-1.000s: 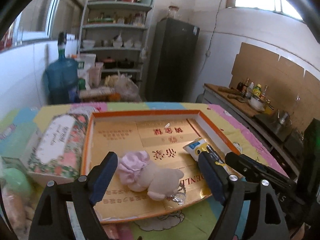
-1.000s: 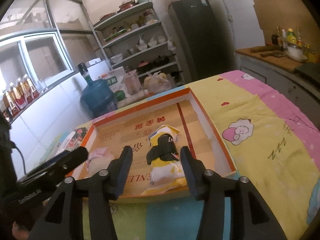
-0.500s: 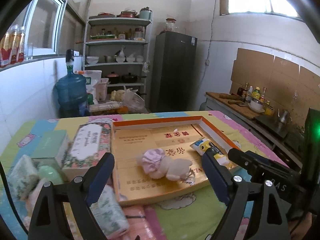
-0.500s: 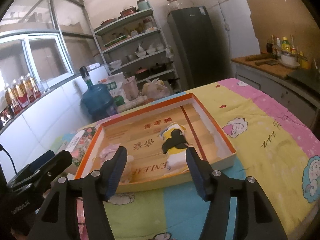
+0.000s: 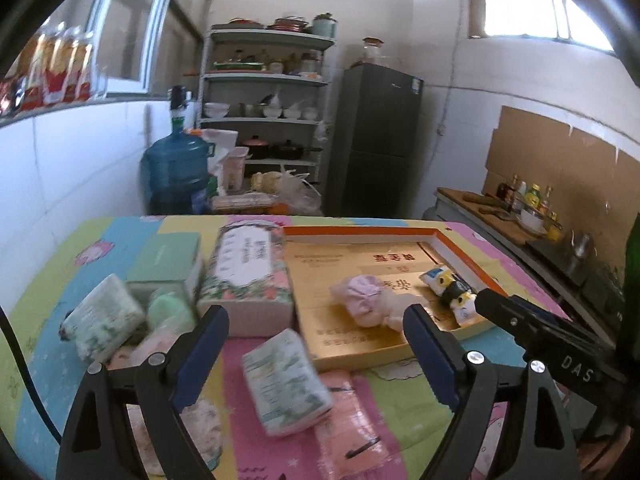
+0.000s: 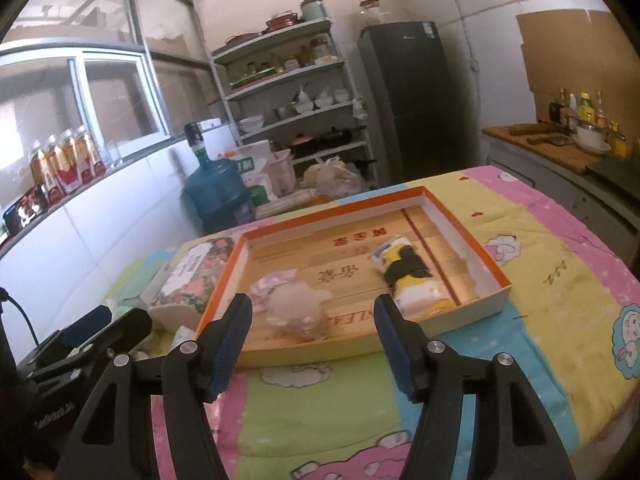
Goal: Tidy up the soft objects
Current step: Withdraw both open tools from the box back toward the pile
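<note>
Both grippers are empty, the left gripper [image 5: 316, 354] wide apart and the right gripper [image 6: 312, 340] opening, since the plush toy [image 6: 294, 306] and yellow pouch [image 6: 408, 276] already lie in the tray [image 6: 486, 258], while tissue packs [image 5: 286, 382] wait at the left gripper's six o'clock.

A blue water jug [image 5: 176, 172] stood at centre left of the left wrist view, beside a white shelf rack [image 5: 266, 92] loaded with bowls and pots. A dark fridge [image 5: 376, 140] rose just right of the rack — a jar on top. In the upper left, drink bottles [image 5: 60, 68] lined the window ledge. At right, a wooden counter [image 5: 492, 212] carried sauce bottles [image 5: 528, 196], with brown cardboard [image 5: 560, 160] on the wall behind.
</note>
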Demonstrator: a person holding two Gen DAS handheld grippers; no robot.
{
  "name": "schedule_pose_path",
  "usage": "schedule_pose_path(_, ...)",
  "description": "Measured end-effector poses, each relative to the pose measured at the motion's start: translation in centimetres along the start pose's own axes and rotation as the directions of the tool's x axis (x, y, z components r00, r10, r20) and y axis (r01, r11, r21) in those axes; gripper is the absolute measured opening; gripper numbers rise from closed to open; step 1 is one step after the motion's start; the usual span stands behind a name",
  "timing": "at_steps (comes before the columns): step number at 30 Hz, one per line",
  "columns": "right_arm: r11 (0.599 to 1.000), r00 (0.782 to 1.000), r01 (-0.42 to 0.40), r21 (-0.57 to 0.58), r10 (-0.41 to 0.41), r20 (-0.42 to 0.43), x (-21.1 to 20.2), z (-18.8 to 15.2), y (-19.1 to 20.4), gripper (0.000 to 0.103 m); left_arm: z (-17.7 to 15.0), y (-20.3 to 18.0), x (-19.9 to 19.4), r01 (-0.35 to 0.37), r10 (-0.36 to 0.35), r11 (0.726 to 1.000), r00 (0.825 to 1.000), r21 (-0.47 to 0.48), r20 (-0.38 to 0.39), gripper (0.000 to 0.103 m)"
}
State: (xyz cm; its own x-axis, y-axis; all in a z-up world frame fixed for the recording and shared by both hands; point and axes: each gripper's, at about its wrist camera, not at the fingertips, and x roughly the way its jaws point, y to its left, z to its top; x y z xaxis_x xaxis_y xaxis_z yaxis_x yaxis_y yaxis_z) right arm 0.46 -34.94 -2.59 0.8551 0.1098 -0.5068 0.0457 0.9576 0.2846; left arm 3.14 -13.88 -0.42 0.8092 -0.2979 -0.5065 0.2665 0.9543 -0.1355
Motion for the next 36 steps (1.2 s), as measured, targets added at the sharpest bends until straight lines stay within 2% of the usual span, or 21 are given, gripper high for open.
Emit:
schedule_pose_path(19, 0.993, 0.997, -0.078, -0.087, 0.075, -0.036, 0.9, -1.6, 7.4, 0.065, -0.9, 6.0, -3.8, -0.128, 0.129, 0.992, 0.991, -0.021, 0.042, 0.087)
schedule_pose_path(36, 0.987, 0.994, -0.094, -0.128, 0.086, -0.062, 1.0, -2.8, 10.3, 0.065, -2.4, 11.7, -6.3, -0.214, 0.220, 0.972, 0.974, -0.097, 0.050, 0.086)
